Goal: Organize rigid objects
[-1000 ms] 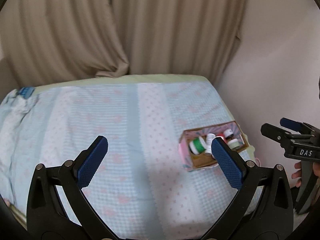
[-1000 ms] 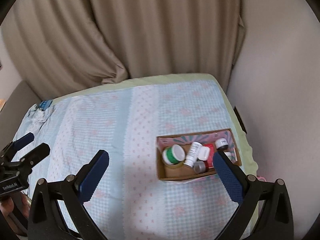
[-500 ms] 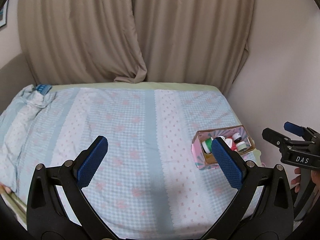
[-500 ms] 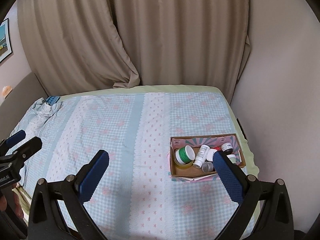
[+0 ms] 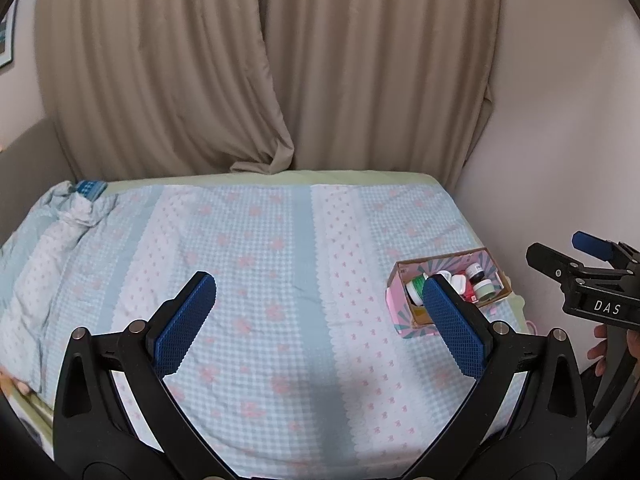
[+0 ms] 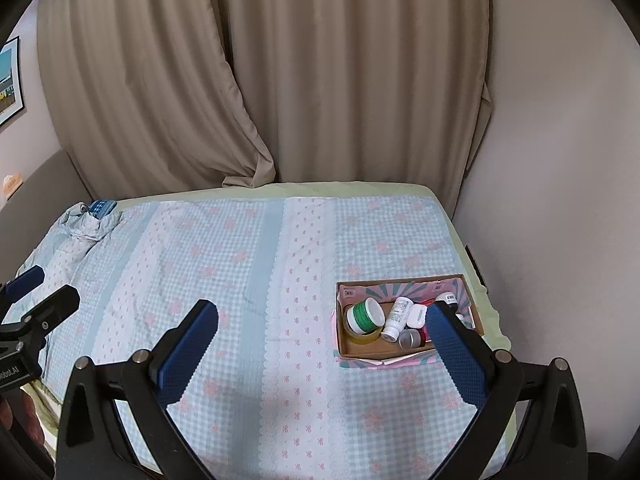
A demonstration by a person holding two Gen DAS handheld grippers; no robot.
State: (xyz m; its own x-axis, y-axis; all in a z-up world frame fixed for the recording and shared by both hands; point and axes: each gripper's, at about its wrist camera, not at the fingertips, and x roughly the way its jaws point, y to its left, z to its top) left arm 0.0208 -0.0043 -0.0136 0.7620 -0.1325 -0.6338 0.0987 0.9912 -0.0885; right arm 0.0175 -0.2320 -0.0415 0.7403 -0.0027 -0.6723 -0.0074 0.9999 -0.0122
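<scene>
A small cardboard box [image 6: 352, 354] with pink patterned sides lies on the bed at the right; it also shows in the left wrist view [image 5: 404, 304]. In it are a green-lidded jar [image 6: 364, 314], a white bottle [image 6: 396, 318], a small grey-capped jar [image 6: 408, 338] and other small containers. My left gripper [image 5: 318, 316] is open and empty above the middle of the bed. My right gripper [image 6: 320, 346] is open and empty, held back from the box, its right finger [image 6: 456, 354] overlapping the box's right end in view.
The bed [image 6: 240, 264] has a blue and pink checked cover, bunched at the far left [image 6: 86, 226]. Beige curtains [image 6: 320, 80] hang behind it. A wall [image 6: 560, 200] runs along the right side. The right gripper shows at the right edge of the left wrist view [image 5: 592, 276].
Both grippers have pulled back and up from the bed, so the box looks smaller and more curtain shows. Both stay open and empty. The box and its contents have not moved.
</scene>
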